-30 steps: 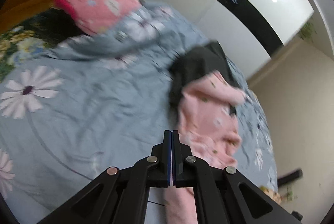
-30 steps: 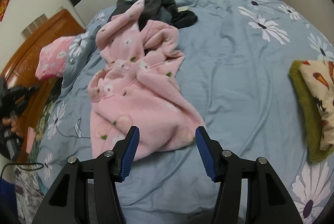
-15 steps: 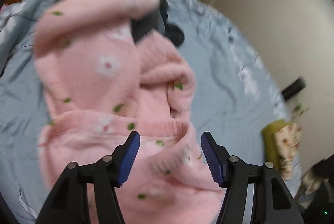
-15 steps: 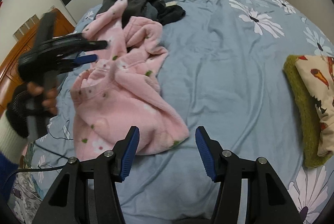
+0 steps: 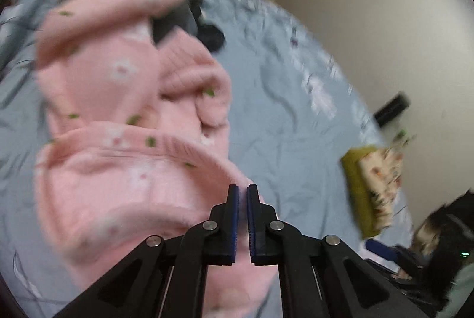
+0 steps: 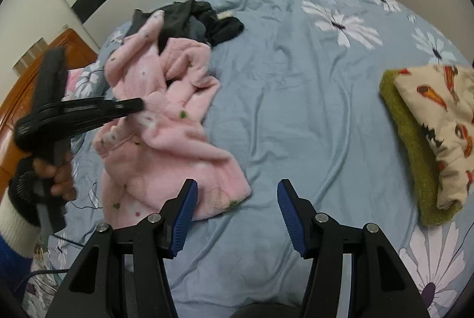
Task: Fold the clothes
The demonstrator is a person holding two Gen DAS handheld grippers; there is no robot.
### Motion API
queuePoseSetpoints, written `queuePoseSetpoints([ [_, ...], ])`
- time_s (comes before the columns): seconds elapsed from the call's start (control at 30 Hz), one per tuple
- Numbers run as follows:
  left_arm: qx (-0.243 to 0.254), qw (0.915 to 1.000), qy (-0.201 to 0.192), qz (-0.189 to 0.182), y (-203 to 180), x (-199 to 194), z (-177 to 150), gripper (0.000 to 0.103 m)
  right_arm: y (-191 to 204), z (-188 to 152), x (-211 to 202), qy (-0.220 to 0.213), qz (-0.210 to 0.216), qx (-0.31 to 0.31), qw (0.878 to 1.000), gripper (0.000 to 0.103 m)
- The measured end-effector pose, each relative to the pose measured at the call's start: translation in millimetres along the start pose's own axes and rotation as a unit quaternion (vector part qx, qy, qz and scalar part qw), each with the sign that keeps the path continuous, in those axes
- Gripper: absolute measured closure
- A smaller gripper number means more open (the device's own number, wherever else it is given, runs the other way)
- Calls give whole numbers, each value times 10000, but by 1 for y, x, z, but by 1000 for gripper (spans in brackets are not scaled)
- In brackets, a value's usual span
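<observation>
Pink fleece garment (image 6: 166, 122) lies crumpled on the blue flowered bed (image 6: 311, 116), its long axis running near to far. Left gripper (image 5: 241, 193), jaws nearly together, pinches its left edge; right gripper (image 6: 237, 193) hangs spread just beyond its near hem.

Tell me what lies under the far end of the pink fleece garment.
Dark clothes, grey and black, lie under the far sleeve of the pink fleece garment and stick out beyond it onto the blue floral bedcover. How far they reach beneath the pink fabric is covered.
</observation>
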State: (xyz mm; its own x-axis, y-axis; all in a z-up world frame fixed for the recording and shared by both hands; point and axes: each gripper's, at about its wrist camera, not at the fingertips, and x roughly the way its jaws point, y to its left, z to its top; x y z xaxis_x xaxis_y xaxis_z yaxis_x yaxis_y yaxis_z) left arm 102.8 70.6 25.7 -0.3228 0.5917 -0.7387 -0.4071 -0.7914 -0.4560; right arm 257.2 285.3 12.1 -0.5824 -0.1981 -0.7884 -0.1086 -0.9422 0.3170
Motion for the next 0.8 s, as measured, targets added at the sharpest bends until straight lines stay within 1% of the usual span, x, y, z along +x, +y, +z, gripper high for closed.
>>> queuePoseSetpoints([
  [0.07,-245,9988,-395,-142,13,-38,-2,97,8,0,-2,-14,27,-76,10000,46],
  [0.1,-422,9967,-658,-211,24,-65,-5,97,13,0,-3,-21,41,-114,9999,46],
  [0.17,-673,9911,-1130,-220,45,-112,-13,97,21,0,-5,-35,68,-190,9998,46],
  [0.2,-812,9862,-1431,-182,60,-141,-19,97,25,0,-6,-42,82,-227,9997,46],
  [0.27,-1094,9750,-1933,9,90,-191,-34,97,33,0,-8,-56,109,-303,9995,46],
  [0.33,-1385,9609,-2372,356,122,-237,-55,97,42,0,-10,-70,136,-379,9992,46],
  [0.37,-1543,9524,-2573,543,139,-259,-67,97,46,0,-11,-78,150,-417,9990,46],
  [0.4,-1727,9448,-2701,679,157,-278,-81,97,50,0,-12,-85,164,-455,9988,46],
  [0.47,-2070,9305,-2785,1171,191,-304,-109,97,58,0,-7,-15,220,-527,9984,46],
  [0.53,-2501,9188,-2686,1454,224,-313,-142,97,68,0,5,124,291,-622,9976,46],
  [0.57,-2600,9164,-2648,1501,231,-313,-151,97,74,0,11,194,326,-669,9970,46],
  [0.6,-2776,9115,-2574,1607,243,-309,-166,97,79,-1,16,263,362,-717,9964,46],
  [0.67,-3133,9025,-2471,1620,261,-295,-192,97,88,4,31,412,489,-725,9953,46],
  [0.73,-3609,8879,-2345,1623,282,-276,-222,97,95,13,47,540,595,-686,9944,46],
  [0.77,-3742,8837,-2312,1602,287,-272,-232,97,97,20,56,600,641,-653,9940,46],
  [0.8,-3929,8774,-2280,1543,293,-265,-243,97,98,26,64,638,677,-613,9938,46],
])
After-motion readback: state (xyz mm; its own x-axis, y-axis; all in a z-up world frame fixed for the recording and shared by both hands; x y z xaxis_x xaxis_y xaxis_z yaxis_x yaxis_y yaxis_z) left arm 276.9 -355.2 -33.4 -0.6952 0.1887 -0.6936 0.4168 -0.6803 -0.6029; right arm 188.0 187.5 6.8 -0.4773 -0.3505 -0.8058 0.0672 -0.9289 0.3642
